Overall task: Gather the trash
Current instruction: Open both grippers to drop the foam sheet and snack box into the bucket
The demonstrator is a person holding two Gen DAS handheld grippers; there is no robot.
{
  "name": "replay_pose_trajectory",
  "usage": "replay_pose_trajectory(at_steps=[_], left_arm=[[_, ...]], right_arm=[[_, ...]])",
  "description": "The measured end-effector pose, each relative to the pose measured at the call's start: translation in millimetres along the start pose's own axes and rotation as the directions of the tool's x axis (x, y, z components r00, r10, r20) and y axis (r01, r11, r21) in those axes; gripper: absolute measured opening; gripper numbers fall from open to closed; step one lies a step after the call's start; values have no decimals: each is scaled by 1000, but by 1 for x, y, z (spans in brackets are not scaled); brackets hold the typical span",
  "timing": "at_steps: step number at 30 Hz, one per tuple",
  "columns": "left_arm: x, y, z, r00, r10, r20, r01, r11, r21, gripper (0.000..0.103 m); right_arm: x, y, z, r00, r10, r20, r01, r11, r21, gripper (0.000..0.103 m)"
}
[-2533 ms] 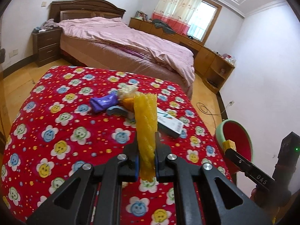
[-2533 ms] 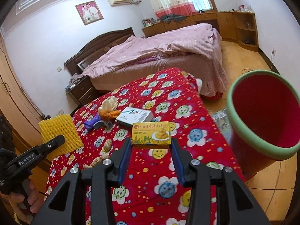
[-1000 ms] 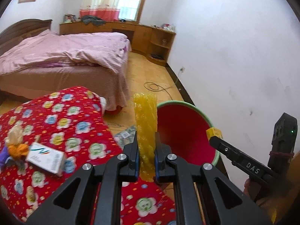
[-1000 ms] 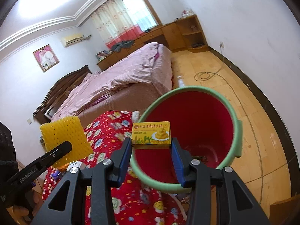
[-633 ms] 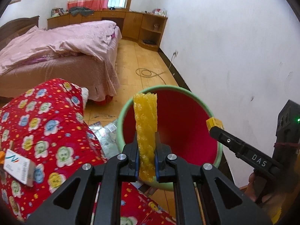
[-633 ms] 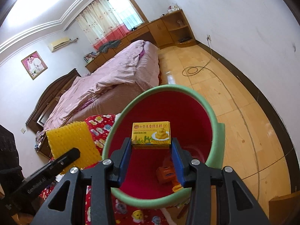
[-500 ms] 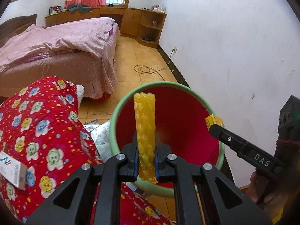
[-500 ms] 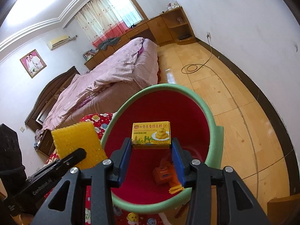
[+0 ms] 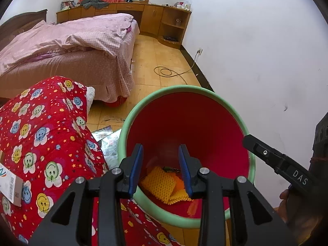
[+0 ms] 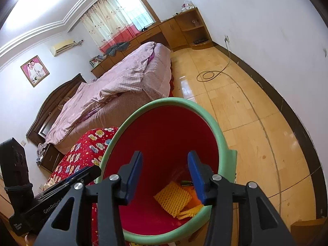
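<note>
Left hand-held gripper point(image 9: 161, 165): lower centre of the left wrist view, above the bin mouth; jaws opening, blue pads spread, nothing between them.
Right hand-held gripper point(image 10: 165, 175): lower centre of the right wrist view, also over the bin mouth; jaws opening, pads spread, nothing between them. One of its black fingers shows at the right edge of the left wrist view.
Trash bin point(image 9: 143, 106): red inside, pale green rim; stands on the floor just beside the worktop's corner, centre of both views.
Yellow foam net point(image 9: 158, 182): lies flat on the bin's bottom, seen between the left pads; in the right wrist view at lower centre point(image 10: 173, 197).
Other bin contents: a second yellow net piece and something orange under and beside the first; a small dark item behind them, too small to tell.
Worktop point(image 9: 41, 127): covered by a red cloth with smiling flowers, lower left of the left wrist view.
White box point(image 9: 10, 182): on the cloth at the left edge, partly cut off.
Bed point(image 9: 78, 47): pink bedding, upper left.
Cable point(image 9: 170, 71): coiled on the wooden floor near the wall socket.
Glossy paper point(image 9: 108, 141): on the floor between worktop and bin.
</note>
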State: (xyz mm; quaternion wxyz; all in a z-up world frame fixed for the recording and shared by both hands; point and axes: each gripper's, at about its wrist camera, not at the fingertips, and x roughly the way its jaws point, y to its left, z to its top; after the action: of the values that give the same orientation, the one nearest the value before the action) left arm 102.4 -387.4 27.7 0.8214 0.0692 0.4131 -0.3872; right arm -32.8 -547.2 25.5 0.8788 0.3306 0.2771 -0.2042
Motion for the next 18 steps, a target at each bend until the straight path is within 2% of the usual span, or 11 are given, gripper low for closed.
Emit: replay_pose_trajectory(at_steps=[7,18], left_arm=[[-18,12,-4,1000,1,21,0,999,-35,35],[-73,43,-23,996,31,82,-24,996,-87,35]], right_arm=[[-9,5,-6,1000,8,20,-8,1000,0,51],[-34,38,-22,998,41,45,-39,998,-53,53]])
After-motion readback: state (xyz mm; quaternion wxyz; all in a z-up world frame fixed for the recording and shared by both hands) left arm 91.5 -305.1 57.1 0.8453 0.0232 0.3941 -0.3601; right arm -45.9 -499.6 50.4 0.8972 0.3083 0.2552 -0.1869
